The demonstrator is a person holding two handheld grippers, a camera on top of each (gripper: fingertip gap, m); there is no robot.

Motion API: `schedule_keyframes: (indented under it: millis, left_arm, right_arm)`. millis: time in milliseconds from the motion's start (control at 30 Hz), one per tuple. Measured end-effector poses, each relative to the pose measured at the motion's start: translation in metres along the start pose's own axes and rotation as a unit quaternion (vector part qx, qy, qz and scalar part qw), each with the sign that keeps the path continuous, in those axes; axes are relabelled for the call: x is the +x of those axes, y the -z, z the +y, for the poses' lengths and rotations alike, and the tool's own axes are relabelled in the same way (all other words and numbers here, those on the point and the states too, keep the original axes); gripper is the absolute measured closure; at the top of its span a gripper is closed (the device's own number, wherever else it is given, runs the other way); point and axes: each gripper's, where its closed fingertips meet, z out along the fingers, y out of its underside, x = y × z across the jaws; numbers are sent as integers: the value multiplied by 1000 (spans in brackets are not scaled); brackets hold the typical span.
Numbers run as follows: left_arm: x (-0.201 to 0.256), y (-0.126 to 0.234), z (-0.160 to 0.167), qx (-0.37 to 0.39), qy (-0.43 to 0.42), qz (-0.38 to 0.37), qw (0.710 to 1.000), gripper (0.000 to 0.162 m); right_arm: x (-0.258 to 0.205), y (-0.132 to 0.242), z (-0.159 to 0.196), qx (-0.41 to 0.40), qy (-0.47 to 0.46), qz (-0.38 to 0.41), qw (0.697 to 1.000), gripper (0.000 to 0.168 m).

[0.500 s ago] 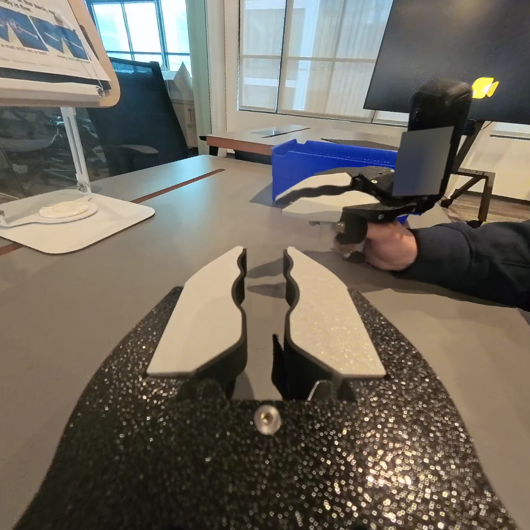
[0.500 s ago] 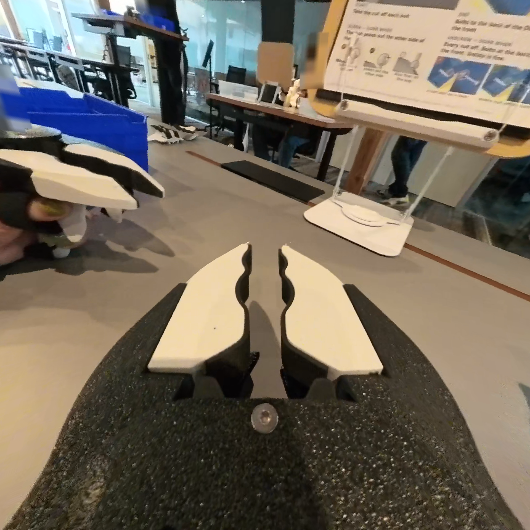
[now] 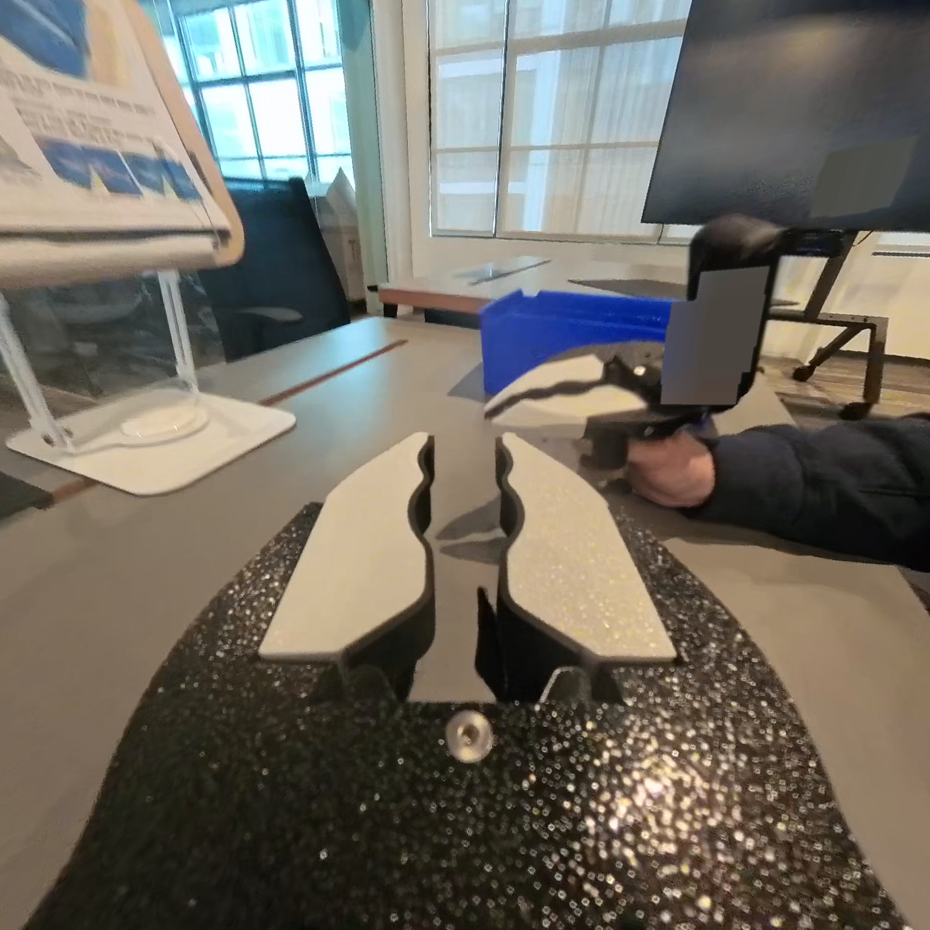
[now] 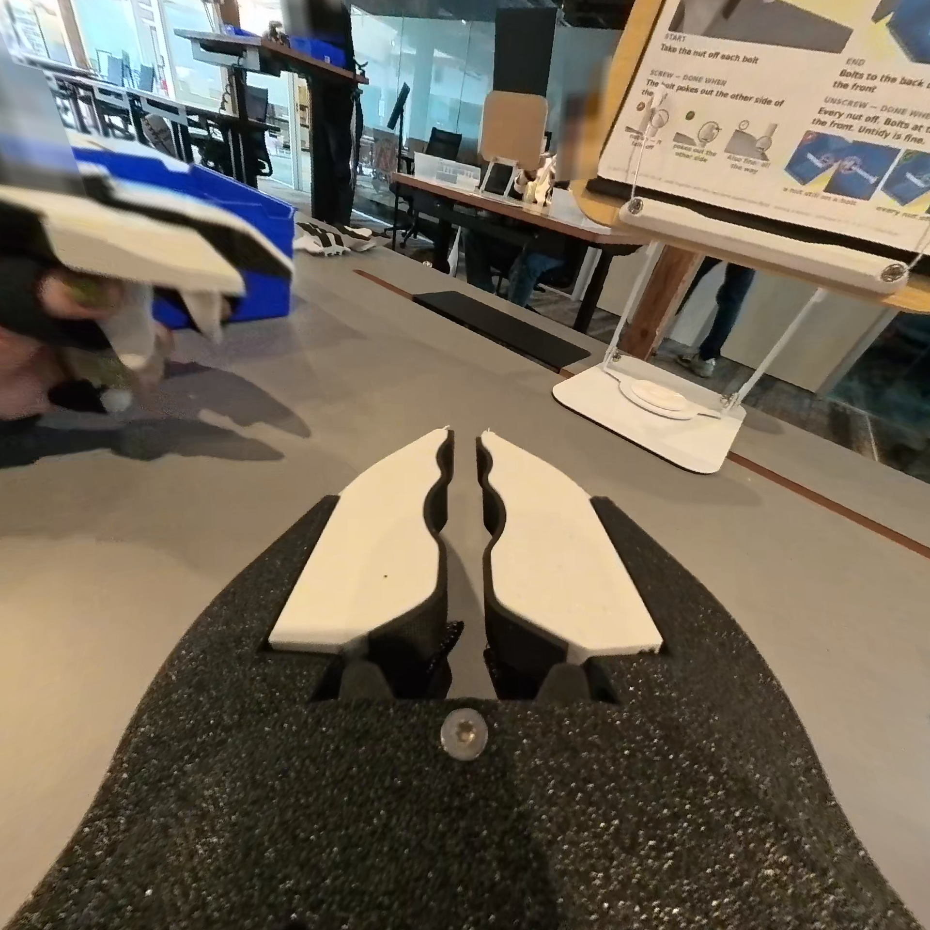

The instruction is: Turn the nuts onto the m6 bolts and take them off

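Grey table (image 3: 151, 578), matt top, fills the lower half of both views. A thin brown seam (image 4: 830, 508) runs across it at centre right of the right wrist view. White stand base (image 3: 166, 453) rests on it at left of the left wrist view. Blue bin (image 3: 563, 327) sits on it, upper centre. Black mat (image 4: 503, 322) lies flat on it, centre of the right wrist view.

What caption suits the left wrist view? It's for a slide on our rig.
Left gripper, fingers slightly apart and empty, above the grey table; right gripper beside a blue bin.
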Motion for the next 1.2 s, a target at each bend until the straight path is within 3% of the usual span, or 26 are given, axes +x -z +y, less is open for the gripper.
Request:
schedule_keyframes:
  millis: [133,233,467,667,800,933,1067,1200]
  left_arm:
    - [2,29,-54,46,-12,-56,997,144]
    - [-4,59,-76,55,8,-109,993,146]
    - [-70,150,-106,-34,11,-261,965,138]
    - [-141,201,-64,-190,67,-339,919,132]
    - [-161,211,-10,-296,212,-300,882,139]
    - [-175,219,33,-357,315,-291,830,125]
    - [-182,237,71,-436,370,-317,756,110]
    - [-184,250,90,-495,385,-332,704,115]
  right_arm:
    - [0,1,-2,6,1,-1,1000,160]
    - [0,1,-2,8,-1,-2,1000,161]
    - [-4,0,-3,10,-6,-14,1000,161]
    - [-7,0,-3,10,-2,-19,1000,162]
    - [-7,0,-4,11,1,-17,1000,162]
    - [-6,0,-4,12,1,-16,1000,162]
    - [-8,0,-5,13,4,-18,1000,162]
    - [-9,0,-6,15,9,-19,1000,162]
